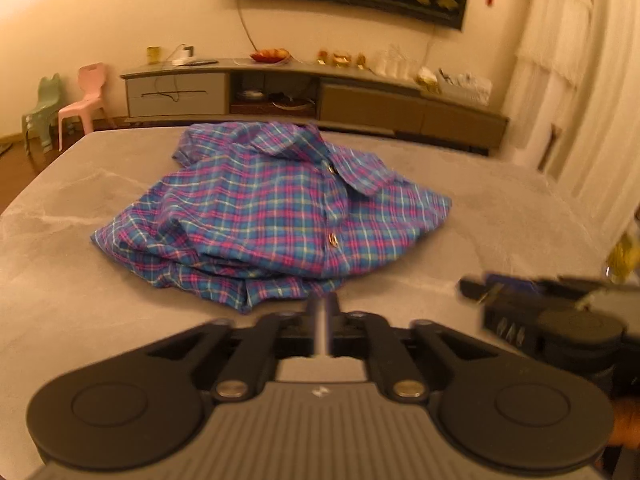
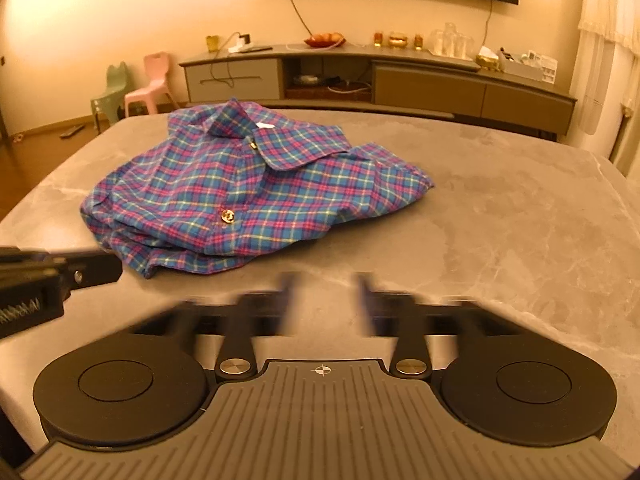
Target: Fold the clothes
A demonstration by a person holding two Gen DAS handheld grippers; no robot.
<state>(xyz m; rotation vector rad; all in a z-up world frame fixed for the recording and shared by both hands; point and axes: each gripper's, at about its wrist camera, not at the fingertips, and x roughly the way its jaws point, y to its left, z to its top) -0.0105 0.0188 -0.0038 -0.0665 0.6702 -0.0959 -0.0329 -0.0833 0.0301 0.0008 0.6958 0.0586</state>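
Two hand-held grippers hover low over the near edge of a grey table [image 2: 500,208], neither holding anything. The left hand-held gripper [image 1: 322,312] has its fingers pressed together, tips just short of the shirt's near hem. The right hand-held gripper [image 2: 326,300], blurred, has its fingers spread with bare table between them.

Beyond them, a plaid shirt [image 2: 248,188] lies on the table, buttoned, collar up and pointing to the far side. It sits as a compact bundle, its body doubled under in several layers along the near and left edges. The layers are uneven and a corner pokes out at the front, so the fold looks rough. This fits a shirt folded and just released, or a loosely bunched one awaiting a neater fold; the views cannot settle which.
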